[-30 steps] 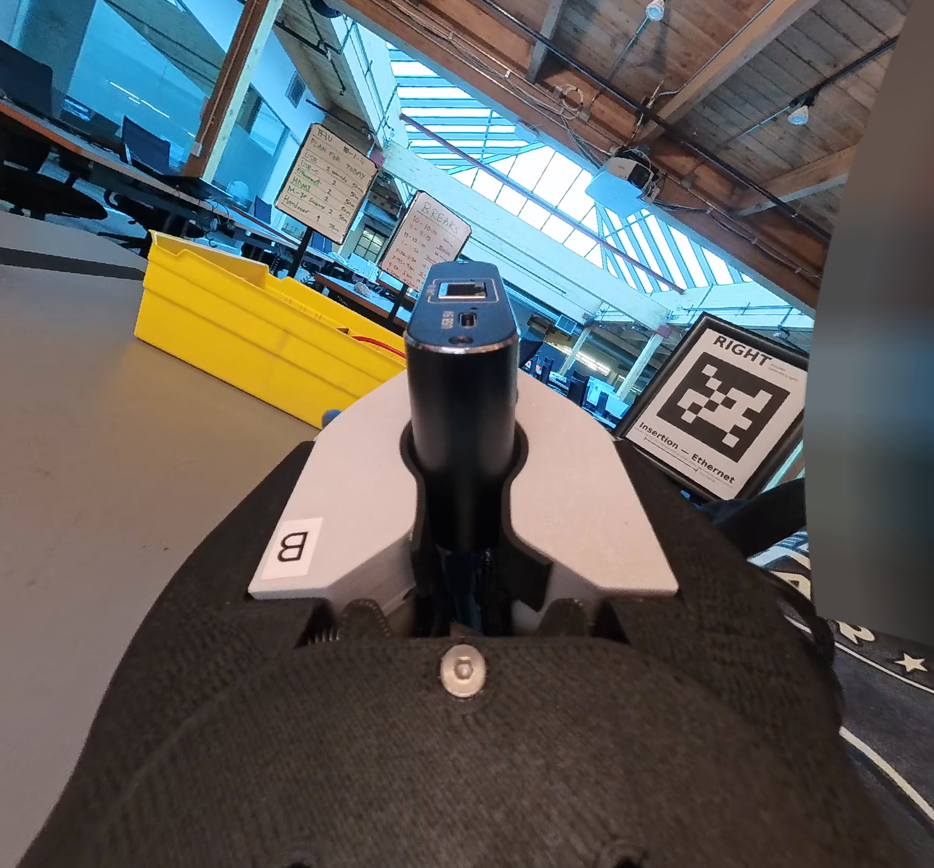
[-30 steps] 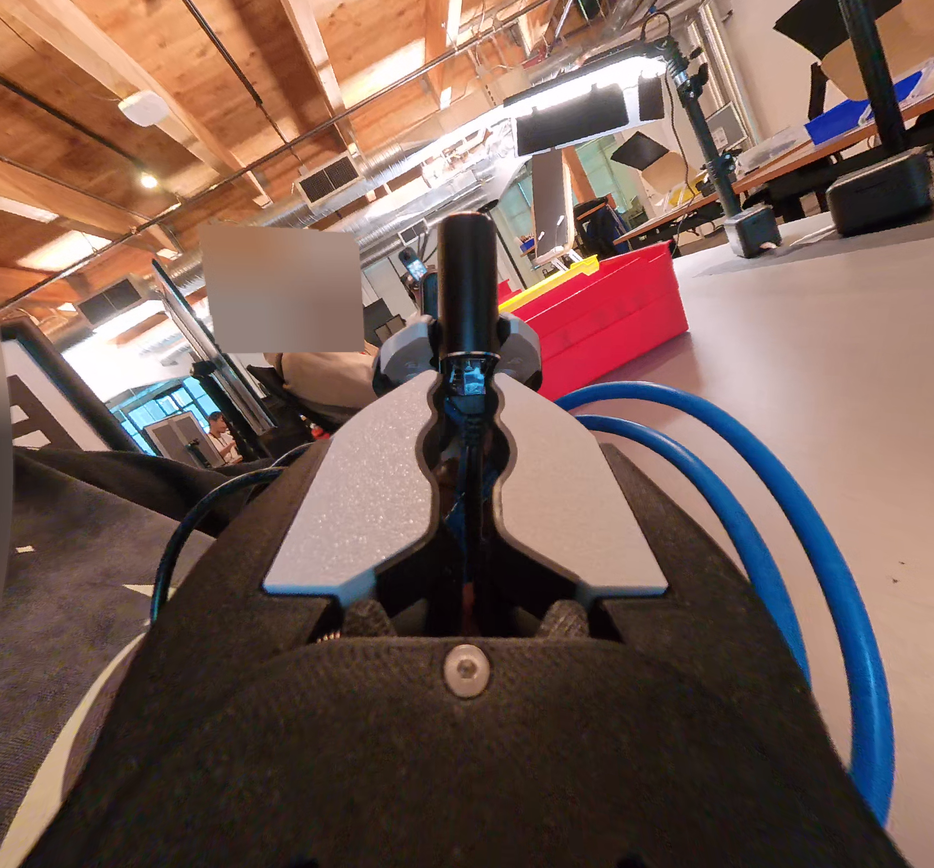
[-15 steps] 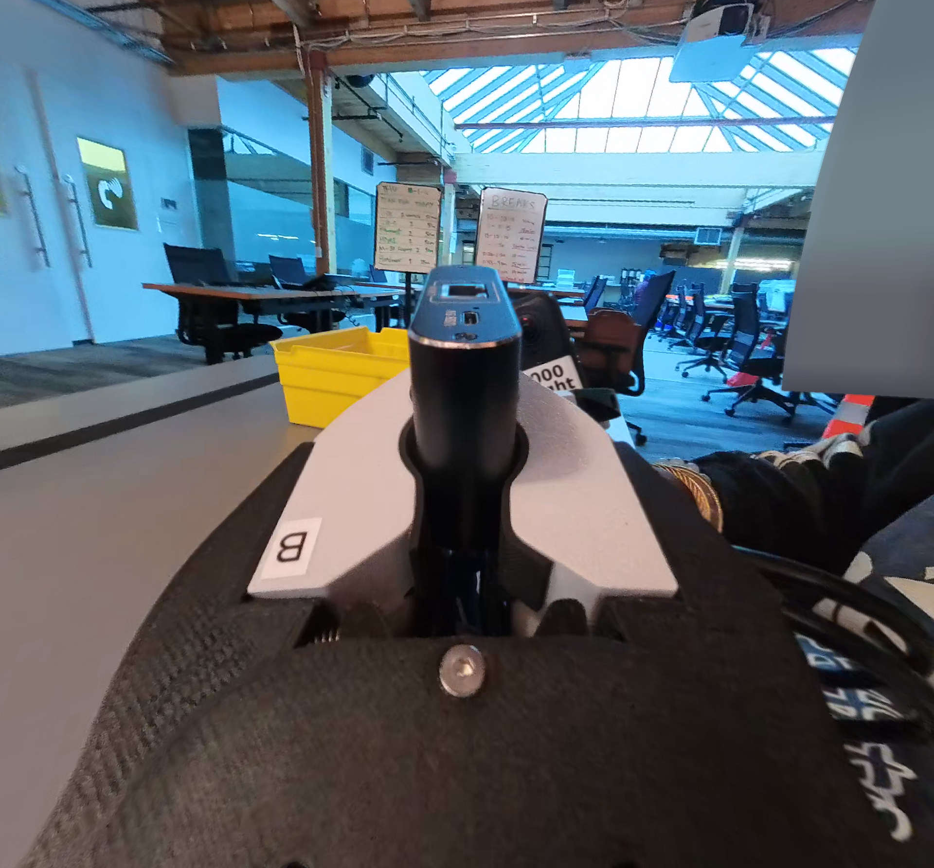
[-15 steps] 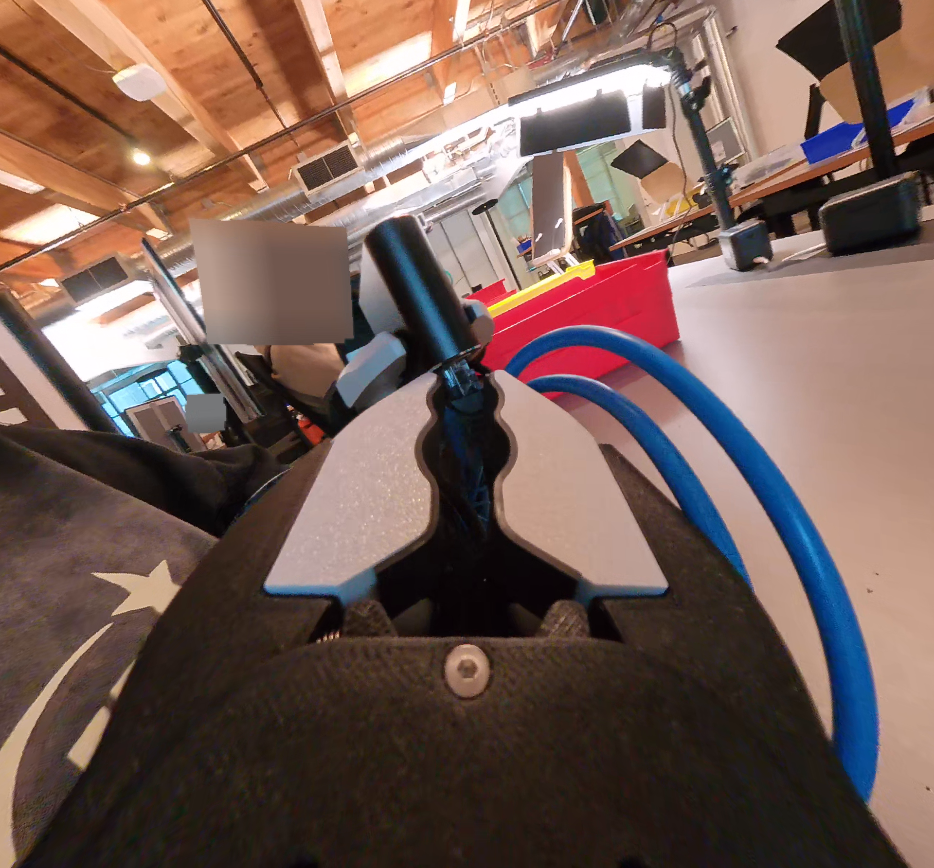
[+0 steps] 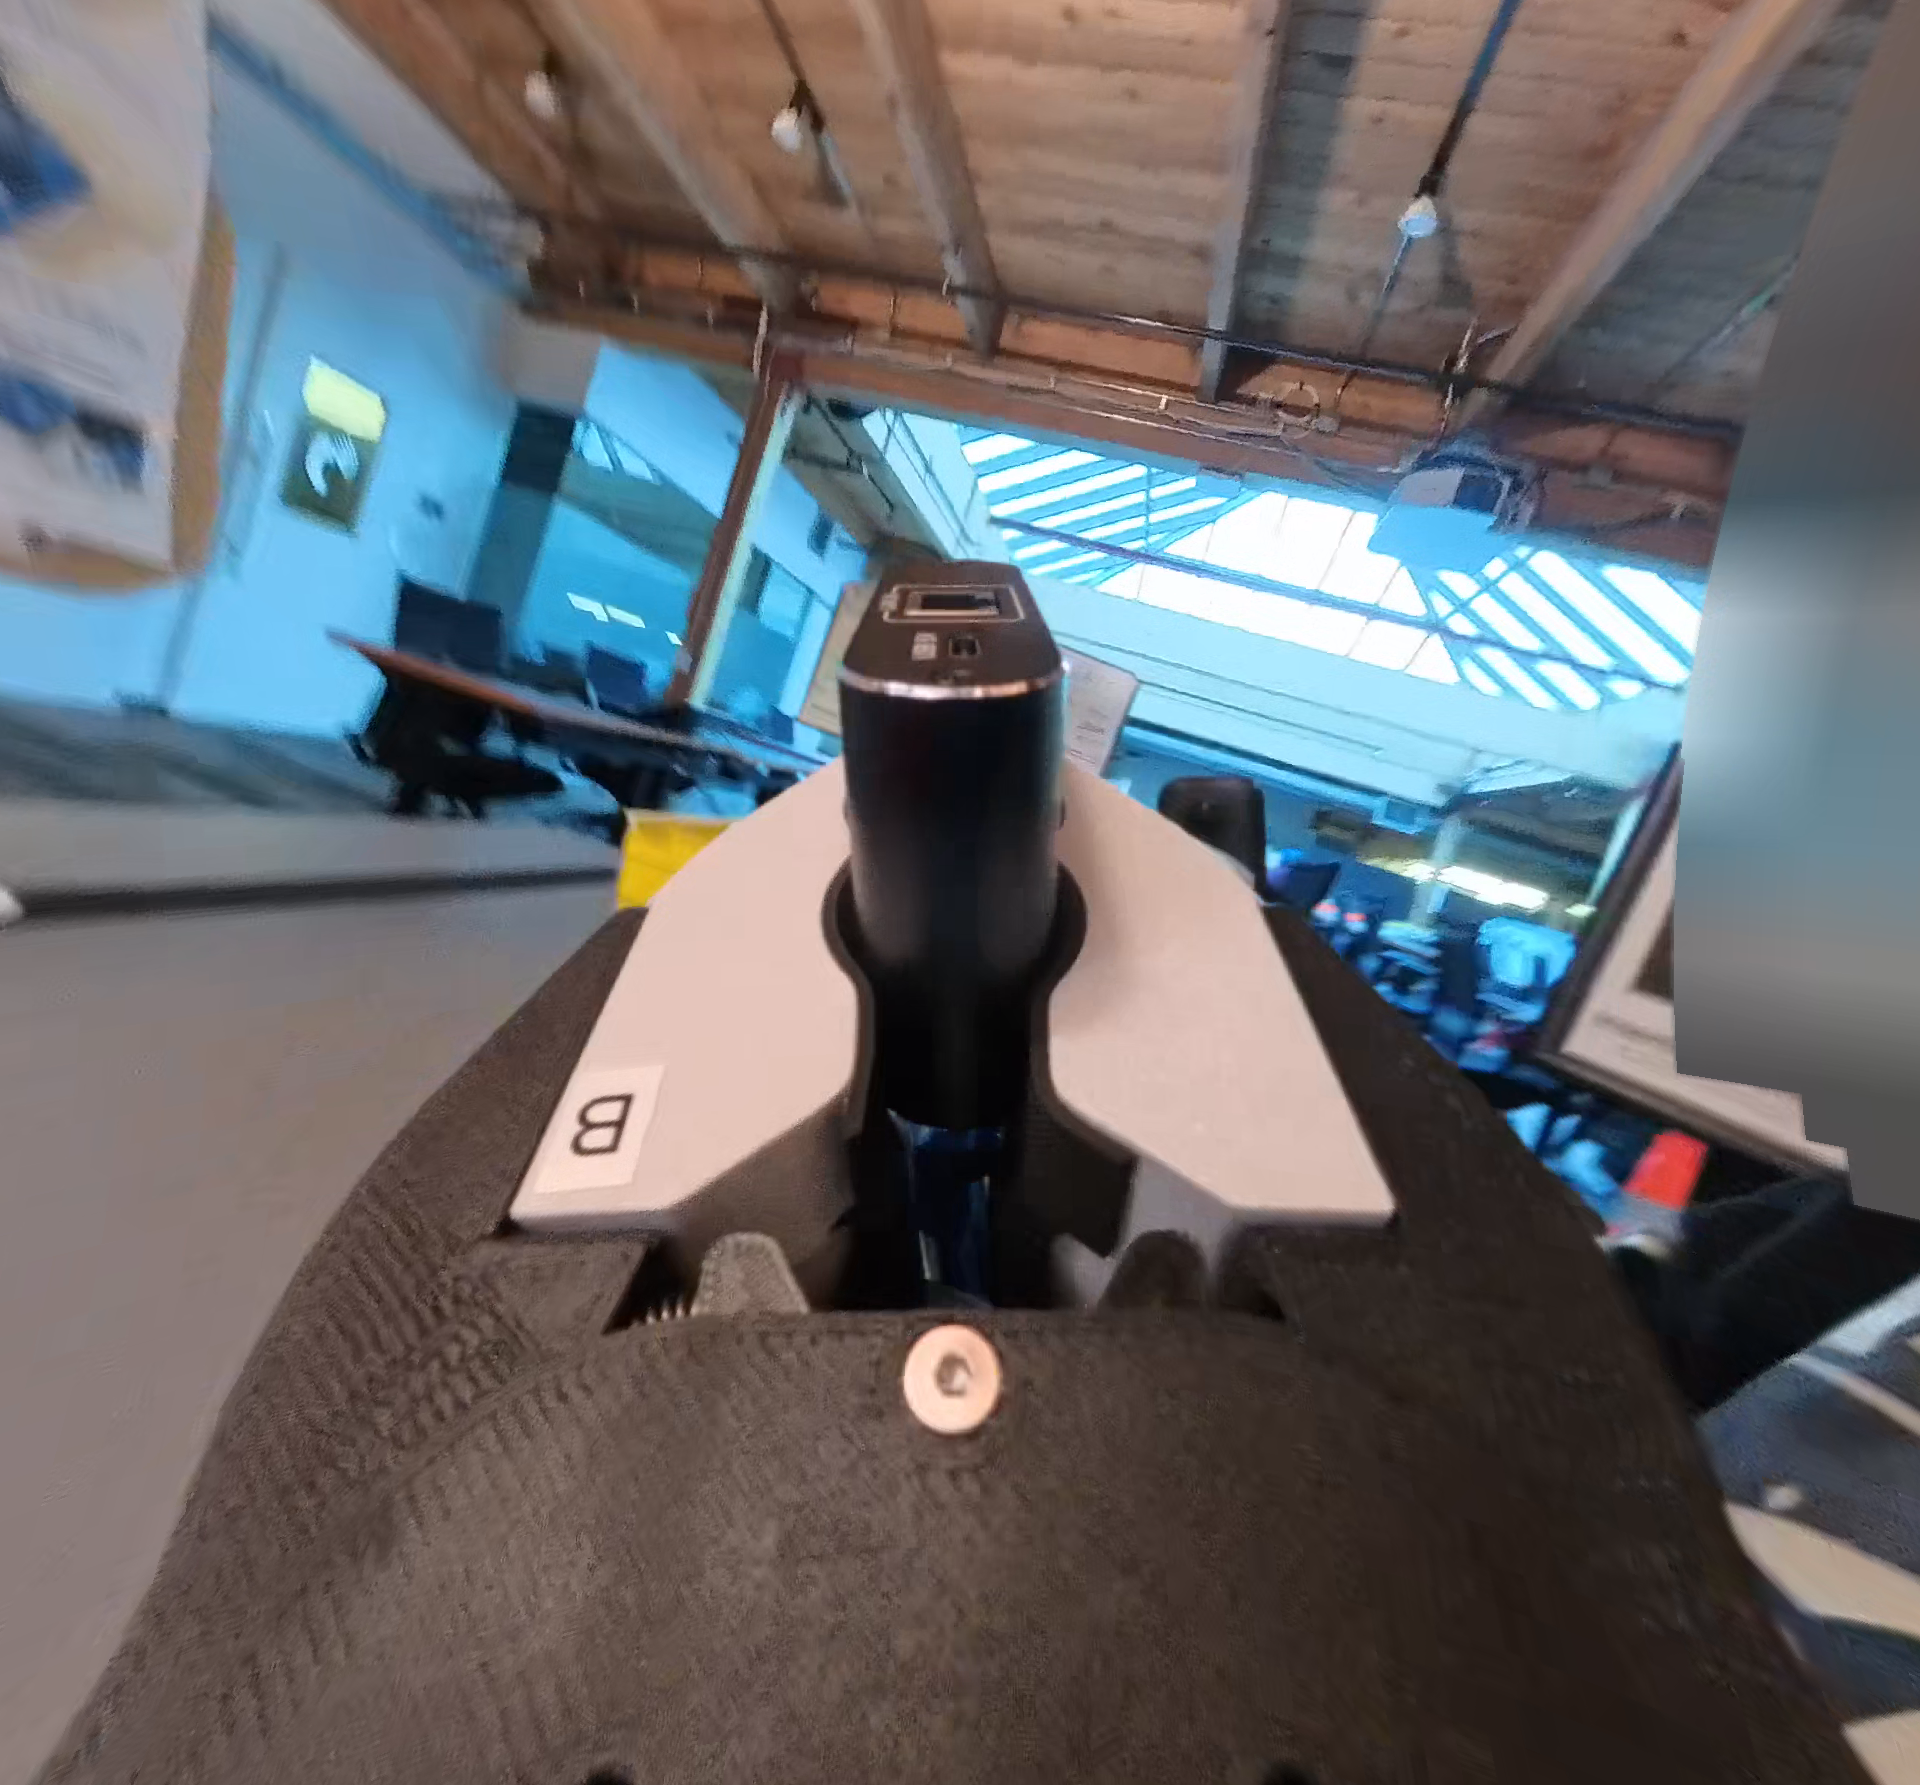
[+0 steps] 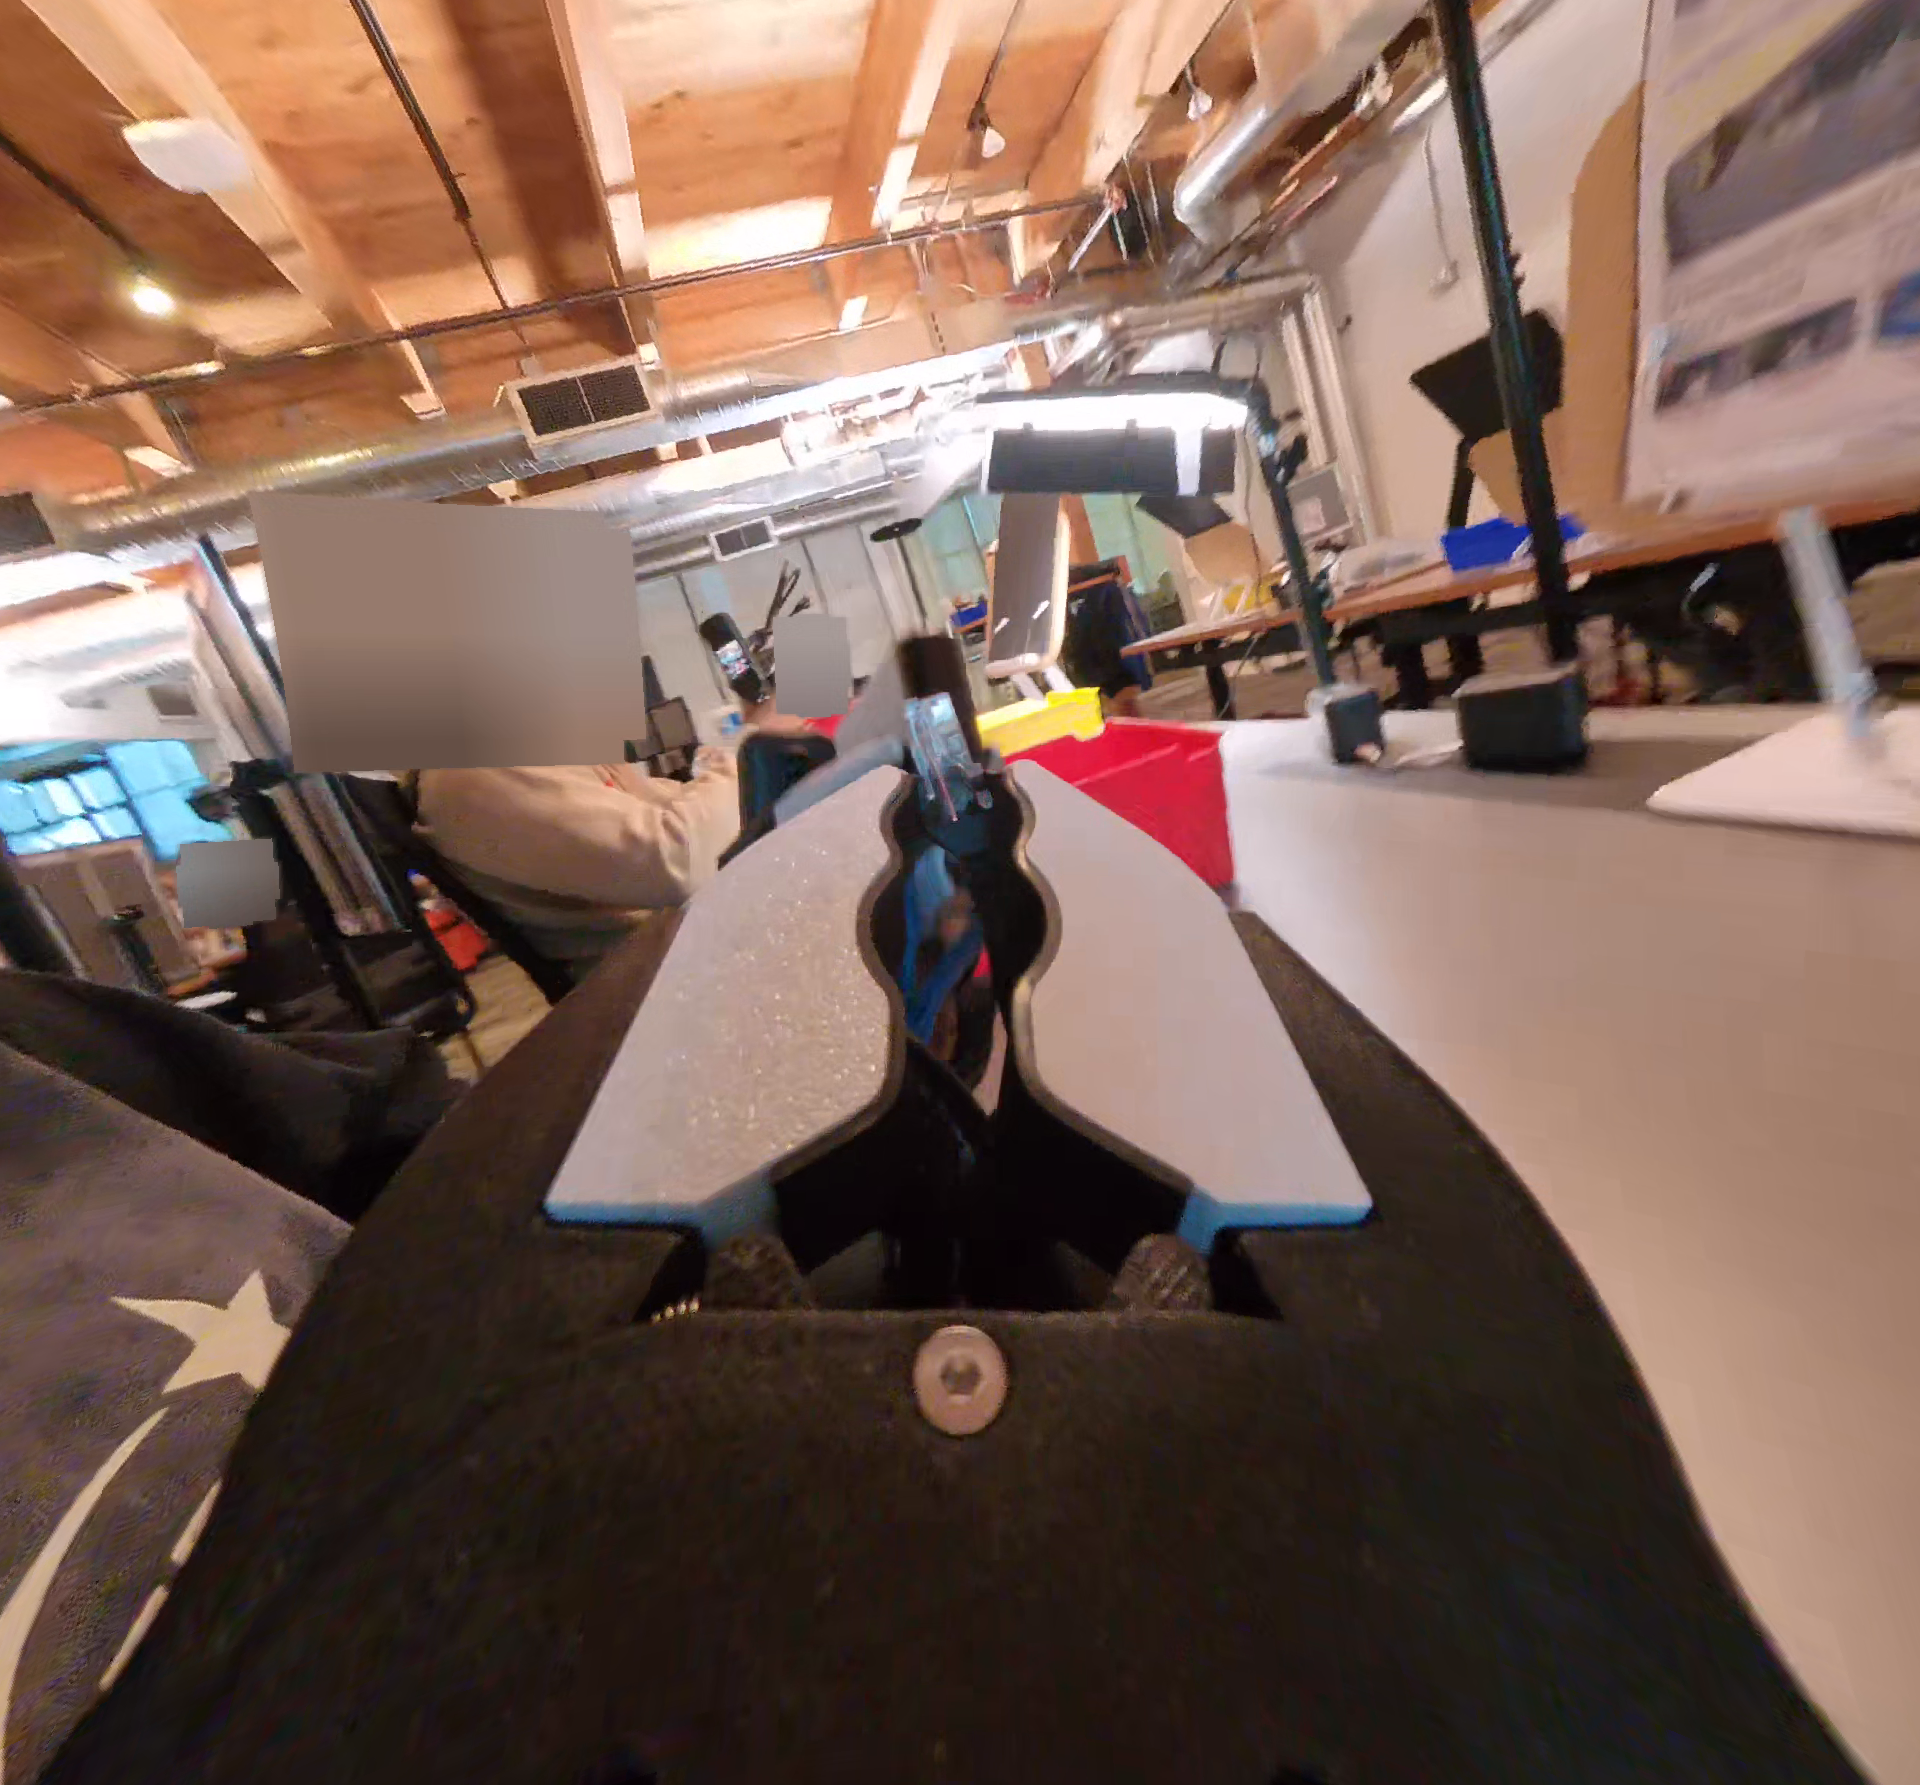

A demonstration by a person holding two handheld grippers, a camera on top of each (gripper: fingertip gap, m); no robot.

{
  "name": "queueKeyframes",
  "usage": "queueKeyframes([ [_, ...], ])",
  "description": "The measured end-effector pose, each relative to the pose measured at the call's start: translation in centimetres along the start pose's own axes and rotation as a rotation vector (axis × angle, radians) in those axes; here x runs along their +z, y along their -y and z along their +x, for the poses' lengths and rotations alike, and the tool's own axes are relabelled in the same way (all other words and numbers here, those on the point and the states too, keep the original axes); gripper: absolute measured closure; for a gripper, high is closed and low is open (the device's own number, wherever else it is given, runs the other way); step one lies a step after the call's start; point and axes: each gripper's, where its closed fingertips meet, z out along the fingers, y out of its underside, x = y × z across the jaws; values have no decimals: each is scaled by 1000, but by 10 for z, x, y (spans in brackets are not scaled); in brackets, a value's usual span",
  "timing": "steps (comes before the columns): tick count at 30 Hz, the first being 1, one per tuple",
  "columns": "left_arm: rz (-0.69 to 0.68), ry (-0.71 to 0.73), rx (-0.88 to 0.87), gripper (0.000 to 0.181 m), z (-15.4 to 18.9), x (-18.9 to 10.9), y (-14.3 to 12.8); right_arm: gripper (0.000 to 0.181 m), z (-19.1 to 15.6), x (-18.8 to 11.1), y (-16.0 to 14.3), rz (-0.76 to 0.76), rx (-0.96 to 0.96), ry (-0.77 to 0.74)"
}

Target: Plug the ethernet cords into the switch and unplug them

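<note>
Ethernet plug [image 6: 940, 748] sits pinched between my right fingers [image 6: 1143, 987], the switch [image 5: 951, 800] clamped in my left fingers [image 5: 727, 1008]; unplugged now, lining up comes next.

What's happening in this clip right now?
A person holds a gripper in each hand above a grey table. The left gripper is clamped around a dark cylindrical adapter with an open port at its tip. The right gripper pinches a clear ethernet plug on a blue cord. The plug is out of the port; both point up into the room.
</note>
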Motion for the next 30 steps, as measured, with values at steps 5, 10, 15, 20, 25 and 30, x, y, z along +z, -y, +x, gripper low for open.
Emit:
queueKeyframes([
  [5, -71, -17, -106, 154, -1, 5, -21, 168, -8, -30, 92, 78, -207, -65],
  [10, -101, -40, -63, 154, 6, 7, -26, 168, 1, -101, 184, 94, -666, -407],
  [15, -130, -55, -49, 154, 10, 9, -32, 168, 65, -179, 209, -52, -934, -832],
  [20, -173, -71, 58, 154, 18, 10, -38, 168, 141, -216, 182, -245, -831, -1042],
  [25, -184, -75, 68, 154, 20, 11, -40, 167, 199, -239, 134, -528, -689, -1203],
  [30, -174, -76, 59, 153, 20, 10, -38, 164, 226, -256, 96, -754, -628, -1222],
])
